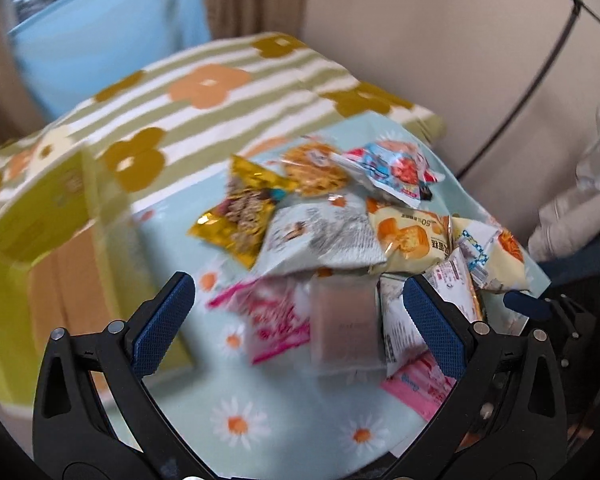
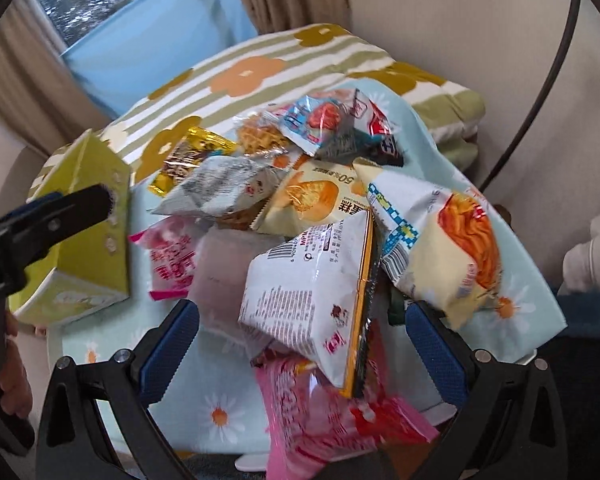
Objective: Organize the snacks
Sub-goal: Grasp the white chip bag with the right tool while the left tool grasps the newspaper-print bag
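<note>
The snacks lie in a loose heap on the daisy-print cloth (image 2: 220, 412) that covers the bench, crowded toward its far right corner; a green box (image 2: 88, 236) with its top open stands at the left edge, likely the place they belong. The left hand-held gripper (image 1: 300, 312) hangs over the near side of the heap with its jaws spread wide and nothing between them; a blurred pale packet (image 1: 342, 324) lies straight ahead of it. The right hand-held gripper (image 2: 302, 344) is likewise spread and empty, its opening framing the white packet with a barcode (image 2: 312, 300), which leans tilted on a pink packet (image 2: 320, 420) below. To do this well, I would take the topmost packet first (crinkly film slips); close on a flat sealed edge, not the puffed middle; lift straight up so the neighbours stay put; then carry it over the box's open top.
</note>
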`<action>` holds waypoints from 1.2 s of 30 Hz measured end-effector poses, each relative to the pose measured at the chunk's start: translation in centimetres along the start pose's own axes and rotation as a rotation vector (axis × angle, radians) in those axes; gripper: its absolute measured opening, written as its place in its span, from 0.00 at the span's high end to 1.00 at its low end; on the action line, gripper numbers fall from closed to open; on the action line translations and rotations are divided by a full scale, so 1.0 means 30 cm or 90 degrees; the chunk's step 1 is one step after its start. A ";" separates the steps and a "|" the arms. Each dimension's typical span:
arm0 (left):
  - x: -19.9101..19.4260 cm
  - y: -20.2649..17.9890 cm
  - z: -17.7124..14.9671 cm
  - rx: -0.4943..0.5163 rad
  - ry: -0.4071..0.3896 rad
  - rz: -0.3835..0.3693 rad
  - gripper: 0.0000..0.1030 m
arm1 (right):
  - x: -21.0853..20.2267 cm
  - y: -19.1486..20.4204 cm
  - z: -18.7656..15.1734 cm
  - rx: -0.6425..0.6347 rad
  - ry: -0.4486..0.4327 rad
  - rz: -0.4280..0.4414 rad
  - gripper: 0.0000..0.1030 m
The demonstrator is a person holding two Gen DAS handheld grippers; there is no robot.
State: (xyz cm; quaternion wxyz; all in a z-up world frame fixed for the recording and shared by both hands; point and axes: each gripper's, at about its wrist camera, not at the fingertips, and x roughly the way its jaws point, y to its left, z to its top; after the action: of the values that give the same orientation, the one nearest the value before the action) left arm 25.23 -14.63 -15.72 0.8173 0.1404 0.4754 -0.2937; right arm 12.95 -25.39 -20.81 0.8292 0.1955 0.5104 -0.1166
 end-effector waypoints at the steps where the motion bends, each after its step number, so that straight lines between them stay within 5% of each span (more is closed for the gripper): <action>1: 0.033 -0.010 0.020 0.015 0.010 -0.008 0.00 | 0.015 0.000 0.004 0.010 0.005 -0.006 0.00; 8: 0.249 -0.071 0.100 0.101 0.085 -0.051 0.00 | 0.090 -0.001 0.013 0.034 0.014 -0.029 0.00; 19: 0.478 -0.065 0.102 0.099 0.177 -0.068 0.00 | 0.190 0.001 0.029 0.041 0.040 -0.034 0.00; 28: 0.485 -0.032 0.099 0.099 0.169 -0.081 0.13 | 0.203 0.011 0.036 0.040 0.043 -0.029 0.01; 36: 0.443 -0.034 0.099 0.127 0.133 -0.071 0.25 | 0.203 0.011 0.041 0.032 0.039 -0.041 0.25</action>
State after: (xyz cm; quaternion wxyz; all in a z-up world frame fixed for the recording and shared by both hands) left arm 31.63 -21.56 -25.58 0.7276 0.2238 0.5337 -0.3682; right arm 16.82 -25.61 -25.69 0.8038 0.2032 0.5387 -0.1495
